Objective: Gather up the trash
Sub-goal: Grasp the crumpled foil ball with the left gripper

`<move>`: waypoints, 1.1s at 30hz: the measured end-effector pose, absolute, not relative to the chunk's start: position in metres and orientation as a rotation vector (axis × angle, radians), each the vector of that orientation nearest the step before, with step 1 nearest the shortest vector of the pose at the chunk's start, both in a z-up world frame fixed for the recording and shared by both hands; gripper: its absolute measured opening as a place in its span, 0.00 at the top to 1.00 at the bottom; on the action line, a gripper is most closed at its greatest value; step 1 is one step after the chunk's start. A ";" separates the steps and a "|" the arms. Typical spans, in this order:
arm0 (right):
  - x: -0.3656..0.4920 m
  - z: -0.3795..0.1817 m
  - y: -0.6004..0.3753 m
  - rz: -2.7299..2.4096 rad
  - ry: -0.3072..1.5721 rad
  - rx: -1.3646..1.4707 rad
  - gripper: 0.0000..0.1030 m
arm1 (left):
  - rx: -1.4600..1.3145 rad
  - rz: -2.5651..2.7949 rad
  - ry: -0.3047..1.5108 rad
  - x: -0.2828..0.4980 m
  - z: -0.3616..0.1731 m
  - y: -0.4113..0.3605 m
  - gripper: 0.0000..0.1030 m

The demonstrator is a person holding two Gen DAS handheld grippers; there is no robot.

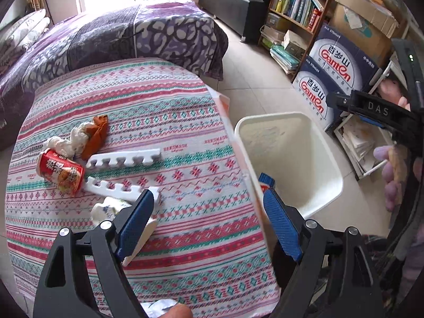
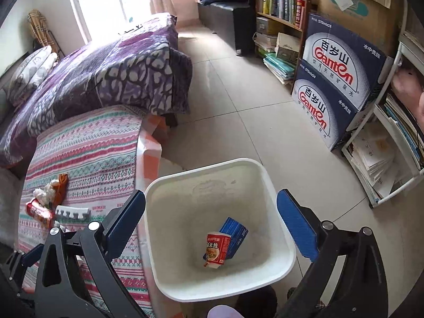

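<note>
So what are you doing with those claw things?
A person is clearing trash off the patterned tablecloth into the white bin. Both claws, left claw and right claw, are open and empty. A red noodle cup and blue box lie in the bin. Another red cup, tissues and white foam strips are on the table.

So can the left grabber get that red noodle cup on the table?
Probably yes. The left gripper is open and empty above the tablecloth, and the red cup lies on its side with open cloth on its near side, though foam strips crowd one end.
</note>
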State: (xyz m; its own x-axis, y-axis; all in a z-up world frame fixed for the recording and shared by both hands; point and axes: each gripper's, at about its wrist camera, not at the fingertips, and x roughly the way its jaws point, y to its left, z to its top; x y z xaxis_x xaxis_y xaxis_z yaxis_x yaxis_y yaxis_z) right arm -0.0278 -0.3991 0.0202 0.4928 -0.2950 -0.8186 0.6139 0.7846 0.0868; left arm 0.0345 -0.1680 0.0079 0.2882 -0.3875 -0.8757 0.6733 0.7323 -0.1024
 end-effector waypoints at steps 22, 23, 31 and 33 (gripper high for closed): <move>0.033 -0.011 -0.288 -0.273 1.089 0.177 0.07 | 0.722 -0.787 1.408 -0.020 -0.085 -0.065 0.20; 0.035 -0.012 -0.283 -0.259 1.093 0.172 0.07 | 0.732 -0.782 1.406 -0.022 -0.088 -0.064 0.28; 0.052 -0.020 -0.242 -0.146 1.117 0.123 0.07 | 0.598 -0.692 1.411 0.006 -0.079 -0.021 0.53; 0.055 -0.023 -0.232 -0.117 1.124 0.114 0.07 | 0.527 -0.629 1.412 0.023 -0.074 -0.005 0.53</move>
